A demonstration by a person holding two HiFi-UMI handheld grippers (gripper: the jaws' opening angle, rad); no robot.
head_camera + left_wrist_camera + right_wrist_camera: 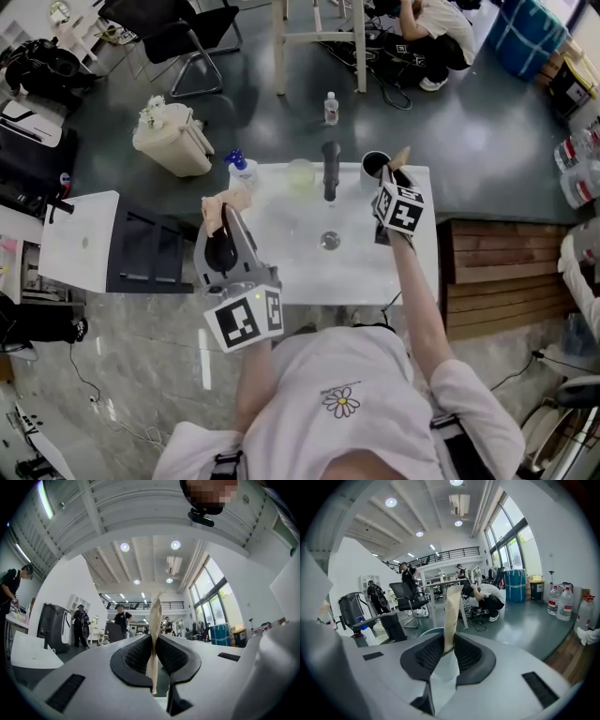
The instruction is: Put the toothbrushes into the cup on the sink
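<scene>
Neither toothbrush is in the cup (367, 159) yet, so I judge the job to be at its first delivery. The left gripper (224, 225) is clamped on a tan toothbrush (226, 207). In the left gripper view that flat strip stands upright, pinched between the dark pads (136, 658). It is held over the near left part of the white sink (281, 246), well apart from the cup.

The right gripper (393, 184) is closed around a second toothbrush (451, 613), tan above and white lower down. In the head view its tip pokes up just beside the dark cup, which stands at the sink's far right corner, right of the black faucet (330, 171). Whether the tip is over the rim I cannot tell, and the cup's inside is too dark to show any contents. By my reading, what is left is to drop this one in and then carry the left one across.

No brand or wording is legible. The cubes on the grippers carry only black-and-white square markers, the shirt shows a flower (341, 401), and the label on the bottle (331, 108) on the floor is too small to read.
</scene>
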